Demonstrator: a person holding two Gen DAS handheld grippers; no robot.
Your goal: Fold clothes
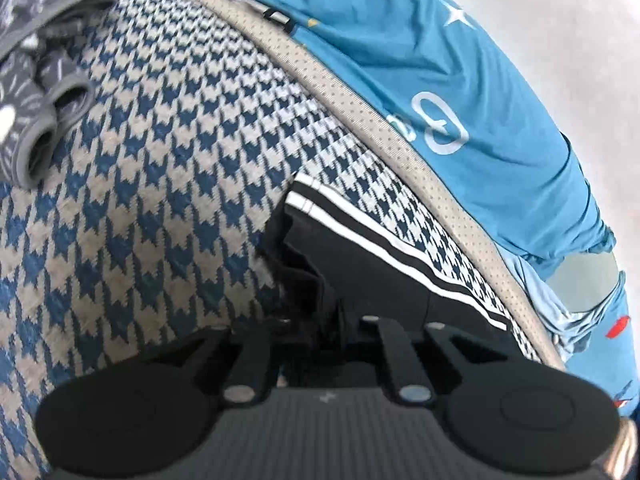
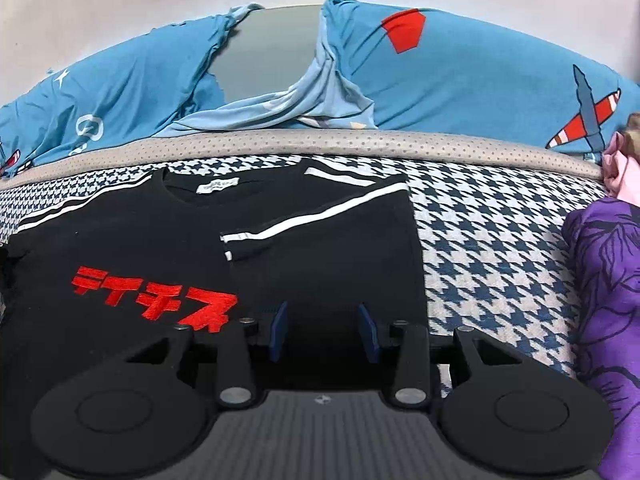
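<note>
A black T-shirt (image 2: 140, 240) with red lettering and white shoulder stripes lies face up on the houndstooth bed cover (image 2: 480, 248). Its right side and sleeve (image 2: 320, 232) are folded in over the body. My right gripper (image 2: 323, 330) is open, its blue pads (image 2: 280, 330) apart just above the folded part, holding nothing. In the left wrist view the shirt's left sleeve (image 1: 360, 248) with white stripes is bunched at my left gripper (image 1: 316, 308), which is shut on it; the fingertips are hidden in the black cloth.
Grey patterned clothes (image 1: 36, 92) lie at the far left of the cover (image 1: 160, 160). A purple flowered garment (image 2: 604, 300) and a pink one (image 2: 624, 176) lie at the right. A blue airplane-print sheet (image 2: 460, 80) covers the headboard behind a beige mattress edge (image 2: 320, 142).
</note>
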